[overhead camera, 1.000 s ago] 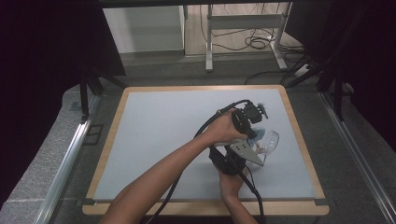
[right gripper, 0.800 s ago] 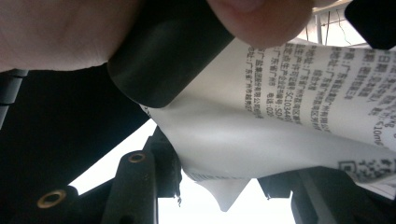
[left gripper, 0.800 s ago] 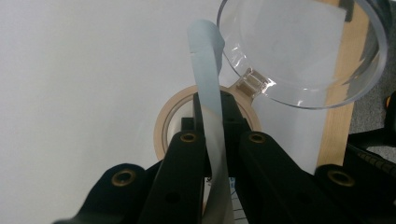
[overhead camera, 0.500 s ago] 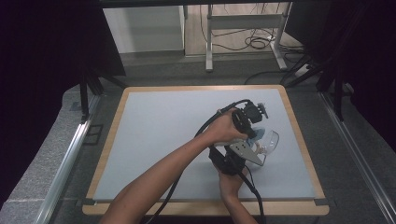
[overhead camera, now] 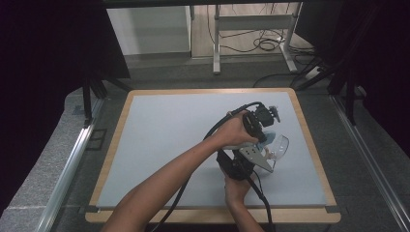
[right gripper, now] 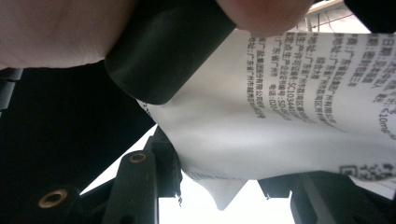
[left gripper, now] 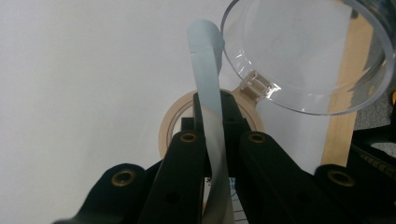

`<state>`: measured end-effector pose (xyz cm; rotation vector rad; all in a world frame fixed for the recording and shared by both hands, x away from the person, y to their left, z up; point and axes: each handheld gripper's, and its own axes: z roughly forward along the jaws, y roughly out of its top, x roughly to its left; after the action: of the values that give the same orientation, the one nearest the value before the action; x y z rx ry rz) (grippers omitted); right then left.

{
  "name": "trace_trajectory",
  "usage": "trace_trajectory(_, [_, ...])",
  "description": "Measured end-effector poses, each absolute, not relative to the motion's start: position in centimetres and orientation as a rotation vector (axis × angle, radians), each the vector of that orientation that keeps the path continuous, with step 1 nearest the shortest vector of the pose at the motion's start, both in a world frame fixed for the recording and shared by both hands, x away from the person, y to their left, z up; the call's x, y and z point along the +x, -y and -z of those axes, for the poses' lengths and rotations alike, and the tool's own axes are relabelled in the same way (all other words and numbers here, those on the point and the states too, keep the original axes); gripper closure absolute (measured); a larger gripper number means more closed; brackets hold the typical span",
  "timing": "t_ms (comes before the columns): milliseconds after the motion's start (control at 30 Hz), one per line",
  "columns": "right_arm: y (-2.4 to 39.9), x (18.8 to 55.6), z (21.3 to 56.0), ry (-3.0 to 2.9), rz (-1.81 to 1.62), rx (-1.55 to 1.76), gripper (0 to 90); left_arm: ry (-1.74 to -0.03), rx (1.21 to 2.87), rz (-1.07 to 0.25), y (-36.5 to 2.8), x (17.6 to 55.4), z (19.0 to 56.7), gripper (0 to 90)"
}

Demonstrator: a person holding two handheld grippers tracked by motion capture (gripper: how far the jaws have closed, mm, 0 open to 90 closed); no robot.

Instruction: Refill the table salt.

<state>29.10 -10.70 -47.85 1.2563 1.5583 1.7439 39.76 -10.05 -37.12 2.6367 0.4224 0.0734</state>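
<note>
I am holding a soft printed pouch [right gripper: 280,116] between both sets of tongs, over the right part of the worktop [overhead camera: 159,130]. The left tongs [left gripper: 215,135] are clamped together on the pouch's thin pale-blue edge, which is running up between the black jaws in the left gripper view. The right tongs [right gripper: 224,186] are gripping the lower part of the same pouch, its wrinkled white face with rows of small print lying across the right gripper view.

Status, as I judge it: the pouch is gripped at two places and appears sealed; no contents are showing in the clear round dish [left gripper: 308,56] that is sitting just beyond the left tongs. Opening the pouch and emptying it into the dish are probably the steps left. A roll of tape [left gripper: 170,126] is lying flat below the pouch.

The worktop is a pale grey sheet in a light wooden frame. Beyond it are a grey floor, table legs and loose cables [overhead camera: 263,43], with dark curtains at either side.
</note>
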Motion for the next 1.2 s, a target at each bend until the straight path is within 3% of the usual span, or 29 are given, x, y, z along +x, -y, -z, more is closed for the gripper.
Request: trace_trajectory(1200, [10.53, 29.12, 48.02, -1.6, -1.715, 1.241, 58.2, -0.445, 2.6, -0.048, 9.4, 39.85, 37.54, 90.0])
